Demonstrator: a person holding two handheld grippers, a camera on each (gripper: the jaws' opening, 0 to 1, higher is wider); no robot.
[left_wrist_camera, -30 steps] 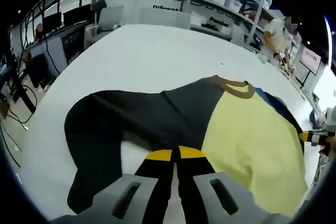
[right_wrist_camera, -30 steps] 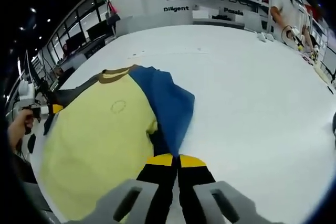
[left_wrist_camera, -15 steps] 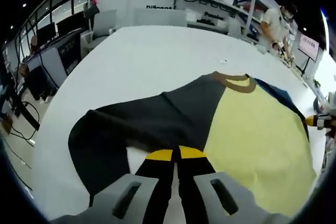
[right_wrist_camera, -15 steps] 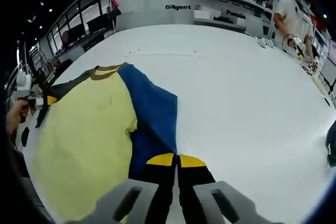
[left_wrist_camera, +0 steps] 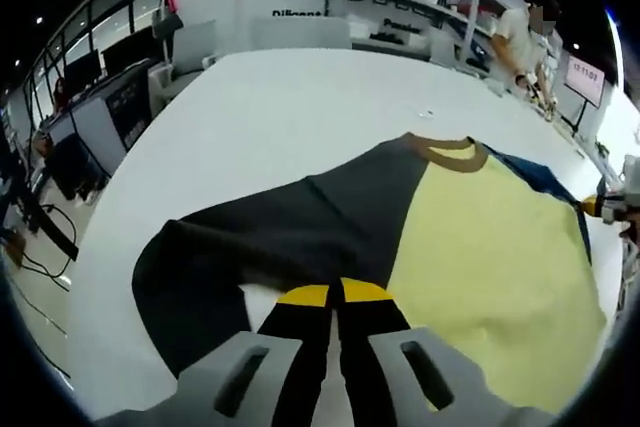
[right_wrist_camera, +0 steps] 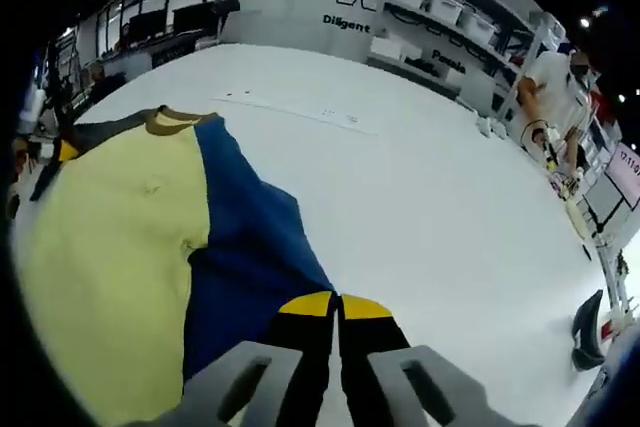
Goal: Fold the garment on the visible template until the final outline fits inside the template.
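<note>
Right gripper view: blue sleeve (right_wrist_camera: 245,247) now spread flatter than before

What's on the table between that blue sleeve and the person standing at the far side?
Nothing: in the right gripper view the white table is bare between the blue sleeve and the person.

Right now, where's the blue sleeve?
In the right gripper view, the blue sleeve lies flat on the white table, right of the yellow body panel, its lower end under the right gripper.

Yellow garment (left_wrist_camera: 490,247) (grey, blue sleeves)
</note>
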